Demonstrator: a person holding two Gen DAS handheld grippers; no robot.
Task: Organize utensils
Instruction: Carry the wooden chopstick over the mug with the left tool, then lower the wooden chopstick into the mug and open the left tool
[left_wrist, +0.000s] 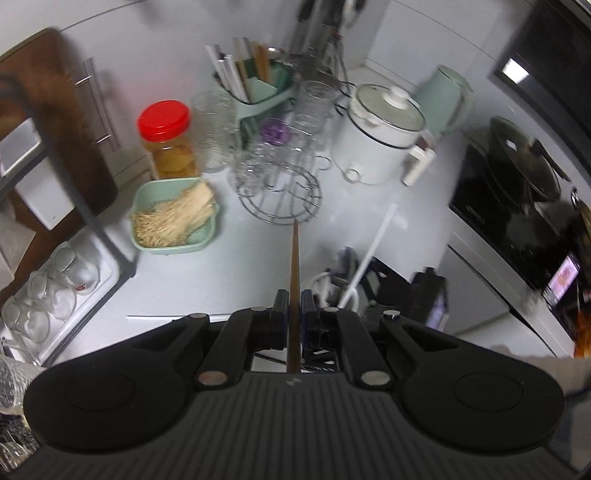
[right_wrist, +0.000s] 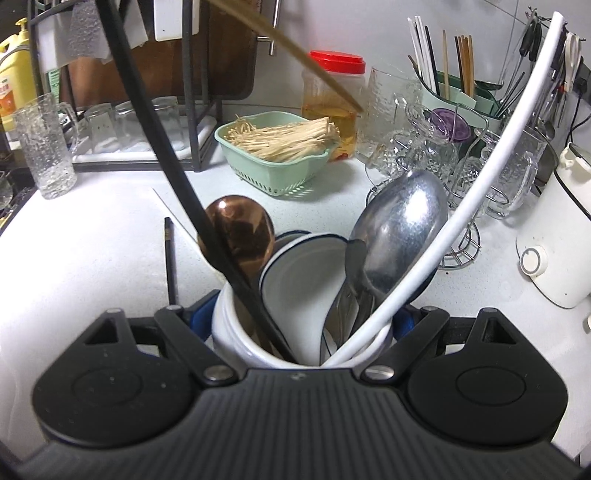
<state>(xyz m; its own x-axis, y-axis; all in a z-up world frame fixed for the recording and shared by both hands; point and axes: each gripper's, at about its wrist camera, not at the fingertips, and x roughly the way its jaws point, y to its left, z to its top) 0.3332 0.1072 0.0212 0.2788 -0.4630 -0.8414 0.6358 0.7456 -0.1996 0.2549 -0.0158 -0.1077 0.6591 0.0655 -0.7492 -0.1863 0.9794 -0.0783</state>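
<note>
Left gripper (left_wrist: 294, 308) pinches one brown chopstick (left_wrist: 294, 280) above the counter (left_wrist: 229, 280); right gripper (right_wrist: 303, 317) clamps the white holder (right_wrist: 236, 332) – spoons, black and white chopsticks already inside – one black chopstick (right_wrist: 169, 254) lies loose beside it, not yet collected

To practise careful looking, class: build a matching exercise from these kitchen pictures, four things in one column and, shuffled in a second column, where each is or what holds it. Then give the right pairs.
Things:
1. brown chopstick
2. white utensil cup
3. enoki mushrooms
4. black chopstick

Places:
A. in the green basket
B. lying loose on the counter
C. clamped in the left gripper
D. gripped by the right gripper

Pairs: 1-C, 2-D, 3-A, 4-B
</note>
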